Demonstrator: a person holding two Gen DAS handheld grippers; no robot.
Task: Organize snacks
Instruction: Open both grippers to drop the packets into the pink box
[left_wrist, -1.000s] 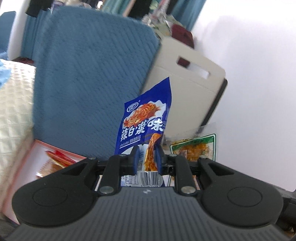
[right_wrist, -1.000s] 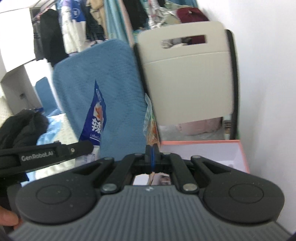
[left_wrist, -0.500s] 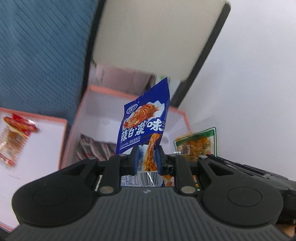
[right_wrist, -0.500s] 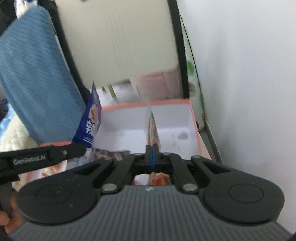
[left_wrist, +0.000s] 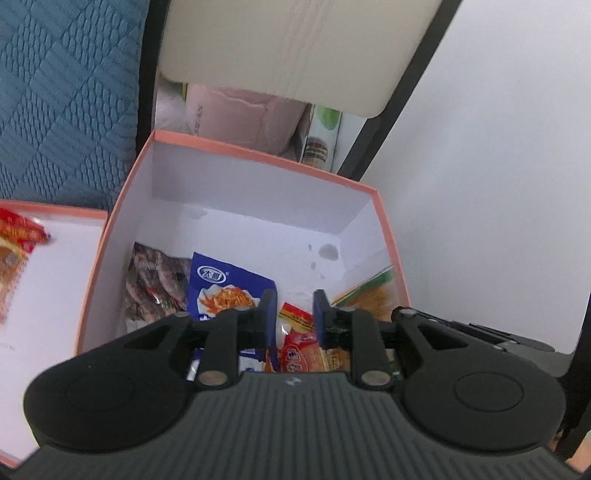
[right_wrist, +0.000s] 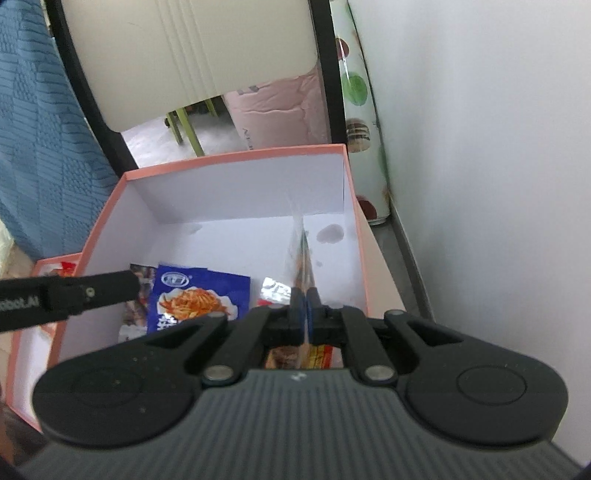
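Box: pink-rimmed box (left_wrist: 255, 155), white inside, beside a blue cushion (left_wrist: 62, 92).
Blue packet: blue snack packet (right_wrist: 201, 291) lies flat on the box floor.
Left gripper (left_wrist: 294, 308): released, fingers apart above the box.
Right gripper (right_wrist: 305, 308): clenched on a clear snack packet (right_wrist: 302, 254), edge-on over the box.
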